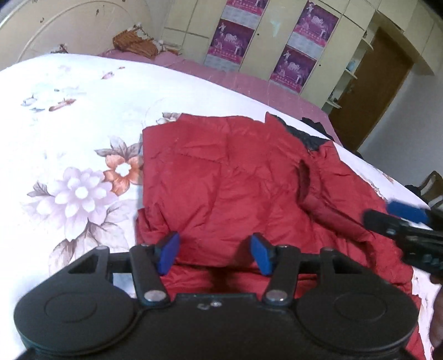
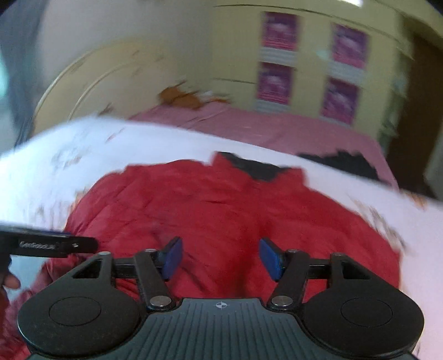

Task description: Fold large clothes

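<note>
A red padded jacket [image 1: 235, 177] lies spread and creased on the white floral bedspread [image 1: 83, 116], its dark collar lining [image 1: 304, 135] at the far side. My left gripper [image 1: 214, 254] hovers over the jacket's near part, blue pads apart, with no fabric pinched between them. My right gripper [image 2: 223, 257] is over the same jacket [image 2: 221, 205], also open with nothing in its jaws; this view is blurred. The right gripper [image 1: 401, 221] shows at the right edge of the left wrist view. The left gripper [image 2: 49, 243] shows at the left edge of the right wrist view.
Beyond the bedspread lies a pink sheet [image 1: 249, 80] with a brown cloth bundle [image 1: 135, 44] by the cream headboard [image 1: 69, 25]. A wardrobe with purple posters [image 1: 299, 49] and a brown door [image 1: 371, 91] stand behind. A dark garment [image 2: 340, 163] lies at the far right.
</note>
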Available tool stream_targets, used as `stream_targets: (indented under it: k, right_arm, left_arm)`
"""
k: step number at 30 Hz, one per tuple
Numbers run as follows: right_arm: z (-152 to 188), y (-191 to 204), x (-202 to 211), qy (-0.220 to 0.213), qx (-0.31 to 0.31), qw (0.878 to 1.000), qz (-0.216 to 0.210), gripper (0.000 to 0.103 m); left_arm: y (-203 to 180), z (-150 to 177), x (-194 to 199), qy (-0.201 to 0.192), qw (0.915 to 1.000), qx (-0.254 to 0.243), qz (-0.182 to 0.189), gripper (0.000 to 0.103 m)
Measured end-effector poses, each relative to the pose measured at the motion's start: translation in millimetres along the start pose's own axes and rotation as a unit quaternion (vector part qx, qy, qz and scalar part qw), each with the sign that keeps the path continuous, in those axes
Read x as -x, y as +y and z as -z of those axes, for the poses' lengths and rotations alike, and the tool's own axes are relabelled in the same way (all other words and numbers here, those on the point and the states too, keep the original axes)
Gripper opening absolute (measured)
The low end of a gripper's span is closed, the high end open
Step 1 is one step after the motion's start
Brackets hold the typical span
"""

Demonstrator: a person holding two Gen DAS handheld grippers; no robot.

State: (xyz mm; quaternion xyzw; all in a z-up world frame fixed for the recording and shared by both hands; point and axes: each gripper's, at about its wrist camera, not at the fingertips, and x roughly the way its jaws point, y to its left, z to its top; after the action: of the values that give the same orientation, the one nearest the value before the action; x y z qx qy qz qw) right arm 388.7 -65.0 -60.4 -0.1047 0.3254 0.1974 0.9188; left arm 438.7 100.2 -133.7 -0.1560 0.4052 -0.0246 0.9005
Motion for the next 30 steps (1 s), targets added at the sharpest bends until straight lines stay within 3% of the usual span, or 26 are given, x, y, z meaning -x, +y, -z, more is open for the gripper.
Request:
stream_targets:
  k: [4, 6, 7, 8, 11, 14, 17, 18, 19, 21, 22, 23, 30]
  right_arm:
    - [4, 33, -38, 0.045, 0.096, 0.994, 0.036, 0.061]
    - [9, 30, -39, 0.041, 0.103, 0.992, 0.061, 0.057]
    - [10, 20, -35, 0.034, 0.072, 0.995, 0.066, 0.033]
    - [14, 5, -31, 0.035, 0.038, 0.996, 0.071, 0.027]
    - [30, -46, -3, 0.016, -0.102, 0.991, 0.089, 0.026]
    - [66, -105, 23, 0.014, -0.271, 0.958, 0.089, 0.027]
    - [103, -145, 35, 0.013, -0.376, 0.925, 0.051, 0.031]
    - [111, -152, 36, 0.017, -0.388, 0.920, 0.048, 0.043]
    - [115, -155, 39, 0.012, -0.388, 0.920, 0.047, 0.047]
    - [120, -163, 39, 0.009, -0.399, 0.916, 0.039, 0.048]
    - [121, -167, 35, 0.008, -0.409, 0.912, 0.030, 0.048]
    - [122, -171, 31, 0.006, -0.419, 0.908, 0.022, 0.048]
    - [104, -179, 17, -0.016, -0.452, 0.891, -0.039, 0.048]
  left_arm:
    - [4, 1, -3, 0.002, 1.0000, 0.004, 0.008, 0.055]
    - [4, 3, -3, 0.002, 1.0000, -0.003, 0.008, 0.055]
    - [5, 6, -2, 0.001, 0.9999, -0.006, 0.008, 0.055]
    - [6, 6, -2, 0.000, 0.9999, -0.011, 0.009, 0.055]
    - [6, 5, -2, -0.002, 0.9997, -0.020, 0.011, 0.055]
    - [5, 5, -1, -0.004, 0.9994, -0.033, 0.010, 0.055]
    - [2, 5, 1, -0.007, 0.9989, -0.045, 0.008, 0.055]
    - [2, 4, 1, -0.010, 0.9987, -0.049, 0.007, 0.055]
    - [0, 4, 2, -0.013, 0.9985, -0.053, 0.005, 0.055]
    - [0, 2, 2, -0.020, 0.9984, -0.053, 0.000, 0.062]
    - [-1, 1, 3, -0.027, 0.9984, -0.050, -0.002, 0.074]
    - [-1, -1, 3, -0.031, 0.9983, -0.049, -0.004, 0.077]
    - [-13, -9, -9, -0.013, 0.9958, -0.091, -0.008, 0.066]
